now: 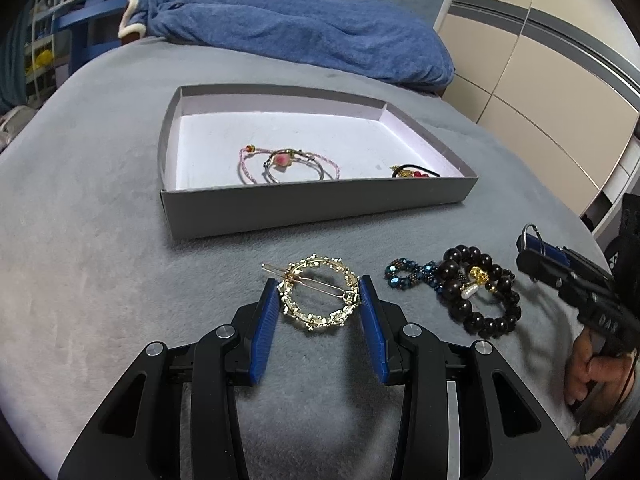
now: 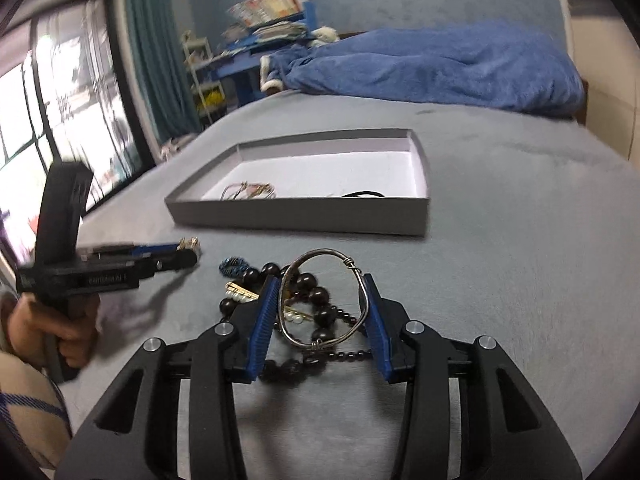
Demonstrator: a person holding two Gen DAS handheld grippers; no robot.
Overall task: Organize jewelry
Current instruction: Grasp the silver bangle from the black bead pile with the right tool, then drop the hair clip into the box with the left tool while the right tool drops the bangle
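My left gripper [image 1: 319, 284] is shut on a round gold hair clip [image 1: 316, 324] lying on the grey bedspread, with a blue pad against each side of it. It also shows at the left of the right wrist view as the left gripper [image 2: 188, 250]. My right gripper [image 2: 320, 280] is shut on a silver wire bangle [image 2: 324, 254], held just above a pile of dark bead bracelets [image 2: 316, 296]. A blue beaded piece [image 1: 404, 274] lies beside the pile. The grey open box [image 1: 320, 204] ahead holds a pink cord bracelet [image 1: 280, 160] and a black cord with red beads [image 1: 412, 172].
A blue blanket [image 1: 300, 28] is heaped at the far end of the bed. Cream wardrobe doors [image 1: 540, 80] stand to the right, and a window [image 2: 60, 120] with teal curtains to the left. A hand [image 1: 592, 368] grips the right tool's handle.
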